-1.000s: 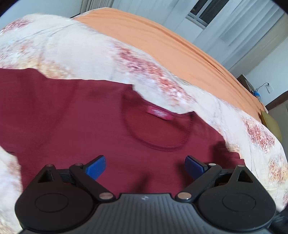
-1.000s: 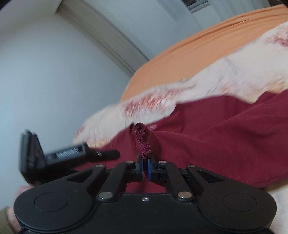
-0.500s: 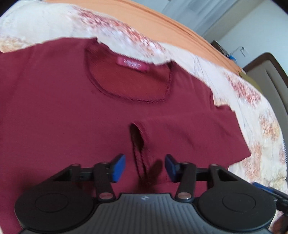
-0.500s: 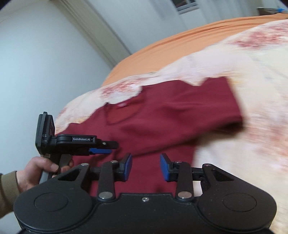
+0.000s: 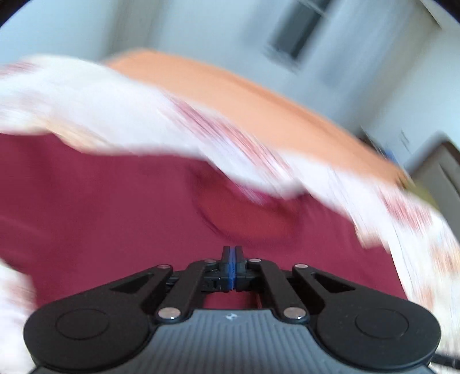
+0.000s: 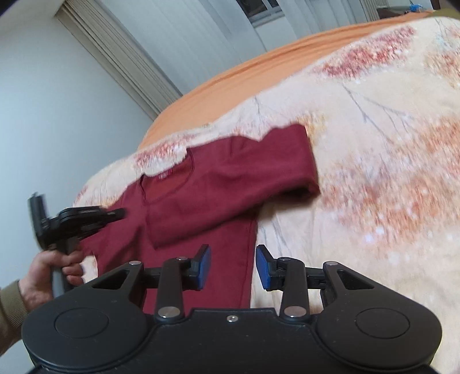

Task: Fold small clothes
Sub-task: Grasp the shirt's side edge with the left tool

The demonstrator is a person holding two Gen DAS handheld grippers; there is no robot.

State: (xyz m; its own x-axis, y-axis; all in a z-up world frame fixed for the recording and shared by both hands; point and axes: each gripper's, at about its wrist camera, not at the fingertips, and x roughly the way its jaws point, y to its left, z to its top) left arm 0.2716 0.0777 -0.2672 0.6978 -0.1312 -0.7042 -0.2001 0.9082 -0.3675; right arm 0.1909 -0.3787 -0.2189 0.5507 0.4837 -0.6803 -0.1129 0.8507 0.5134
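On the floral blanket [image 6: 388, 138] we are seeing the maroon shirt [image 6: 218, 184] lying flat, one sleeve folded across; our left gripper [image 5: 232, 259] is pinched fully together, apparently empty, while our right gripper [image 6: 232, 266] is hovering partly parted over the hem.

Bedroom: blanketed bed [image 6: 373, 143] (curtained window [image 6: 258, 11] behind).

Both wrist views angled down, close over shirt [image 5: 115, 215] (shared, left blurred)
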